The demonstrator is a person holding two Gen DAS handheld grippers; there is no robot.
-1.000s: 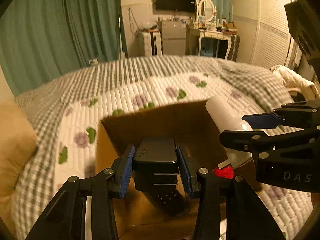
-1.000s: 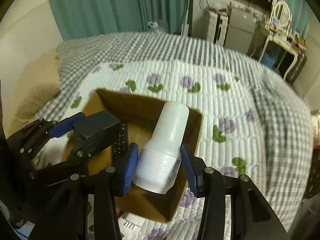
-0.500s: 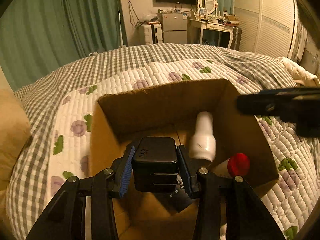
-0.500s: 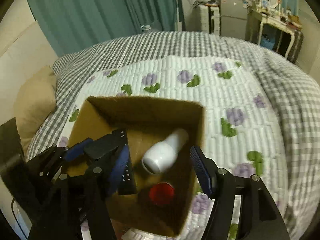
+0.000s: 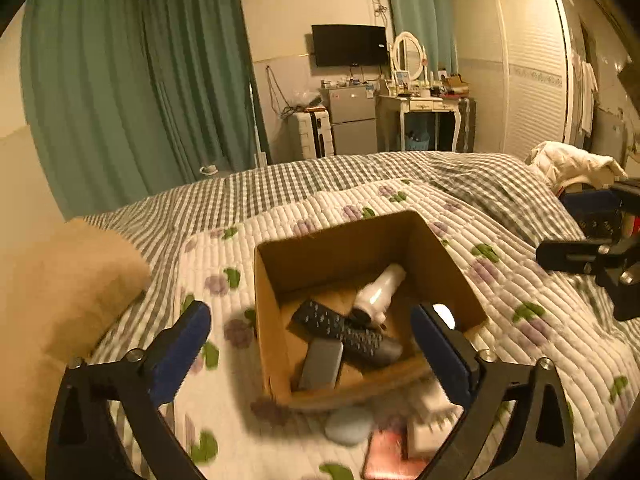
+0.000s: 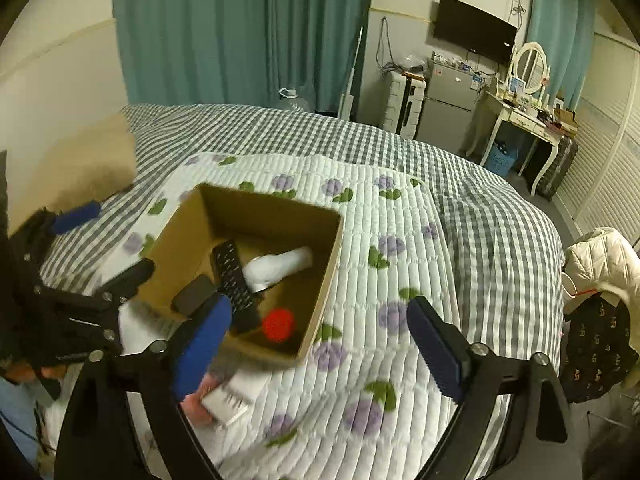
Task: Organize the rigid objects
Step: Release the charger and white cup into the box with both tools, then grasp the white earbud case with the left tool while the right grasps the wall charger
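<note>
From your left wrist, the left gripper (image 5: 310, 344) is spreading with nothing between its pads; the cardboard box (image 5: 448, 256) holds a remote (image 5: 344, 330), a dark case (image 5: 322, 364) and a white bottle (image 5: 380, 290). No lettering is legible. From your right wrist, the right gripper (image 6: 320, 340) is likewise opening, empty, above the box.

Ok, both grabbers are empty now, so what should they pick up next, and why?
Probably the left gripper should reach for the blue-grey oval thing lying on the quilt just outside the cardboard box. Its jaws are opening with nothing between them, and loose items wait there.
</note>
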